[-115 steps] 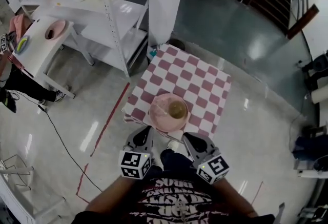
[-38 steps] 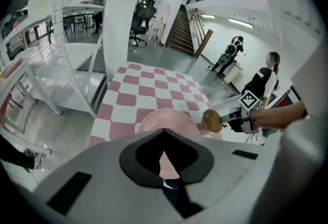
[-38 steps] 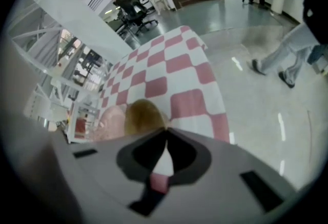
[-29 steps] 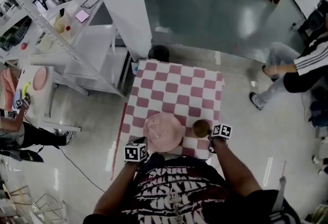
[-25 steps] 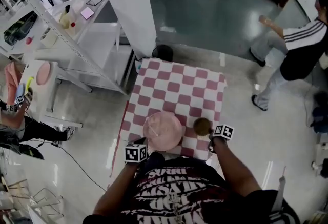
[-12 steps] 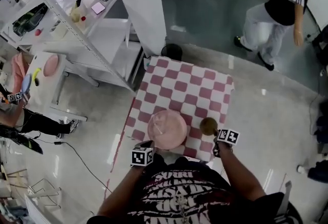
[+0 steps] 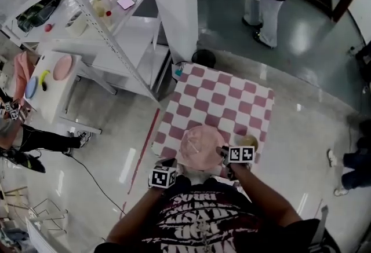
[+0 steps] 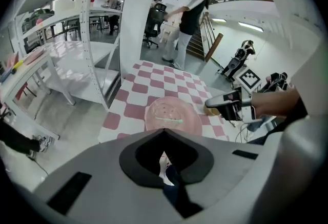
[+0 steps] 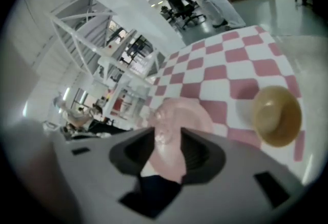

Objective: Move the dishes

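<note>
The right gripper (image 9: 166, 133) has its fingers spread wide, having just been opening. The near rim of the pink plate (image 9: 180, 115) sits in the gap between them, with no pad pressing on it. I read that as lining up for a rim grip, not yet a hold. The left gripper (image 8: 164, 135) has its fingers drawn together on nothing and hangs off the near edge of the checked surface (image 7: 232, 95), just short of the plate, probably as a spare hand in waiting. The plate lies flat by that near edge, hollow up. Being round it has no long axis, so its rim can be taken from whichever side is closest, likely why the right gripper comes at the near right edge. A thin pale stick with a green tip (image 8: 169, 120) lies on the plate, running crosswise in the left gripper view, and could slide if the plate tips. Just right of the plate, apart from it, a small brown bowl (image 9: 277, 115) stands upright, mouth up
</note>
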Available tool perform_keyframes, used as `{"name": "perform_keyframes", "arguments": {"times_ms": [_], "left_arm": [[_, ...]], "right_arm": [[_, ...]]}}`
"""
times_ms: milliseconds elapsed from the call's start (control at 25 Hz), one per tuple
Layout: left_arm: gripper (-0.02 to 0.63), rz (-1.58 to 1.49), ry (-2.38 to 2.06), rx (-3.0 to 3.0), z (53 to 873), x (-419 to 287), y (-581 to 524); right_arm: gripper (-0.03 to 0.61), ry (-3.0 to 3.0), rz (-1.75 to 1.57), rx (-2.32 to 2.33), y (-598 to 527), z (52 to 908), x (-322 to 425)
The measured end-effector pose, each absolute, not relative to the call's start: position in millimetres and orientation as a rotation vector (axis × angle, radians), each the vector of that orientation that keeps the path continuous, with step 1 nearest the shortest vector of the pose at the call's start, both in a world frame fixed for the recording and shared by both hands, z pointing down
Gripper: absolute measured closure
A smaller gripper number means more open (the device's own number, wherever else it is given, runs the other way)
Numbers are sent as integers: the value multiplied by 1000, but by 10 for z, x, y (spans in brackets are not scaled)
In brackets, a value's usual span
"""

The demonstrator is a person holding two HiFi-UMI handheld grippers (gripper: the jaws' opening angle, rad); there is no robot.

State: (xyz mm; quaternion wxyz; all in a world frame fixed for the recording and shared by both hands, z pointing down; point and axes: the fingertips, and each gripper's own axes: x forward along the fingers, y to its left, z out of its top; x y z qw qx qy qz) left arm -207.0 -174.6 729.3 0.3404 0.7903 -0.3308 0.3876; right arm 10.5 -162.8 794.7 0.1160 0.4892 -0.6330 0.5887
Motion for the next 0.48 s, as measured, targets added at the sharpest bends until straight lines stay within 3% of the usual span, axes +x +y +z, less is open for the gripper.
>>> {"name": "perform_keyframes", "arguments": {"times_ms": [240,480], "left_arm": [[589,984,-852,2053,7265,-2470,-2059],[589,1003,-769,2103,7254,-2582,-2301]], "right_arm": [[414,-1847,1544,1226,-2105,8175,-638],[414,-1658,1426,1178,-2123,8563,-786]]}}
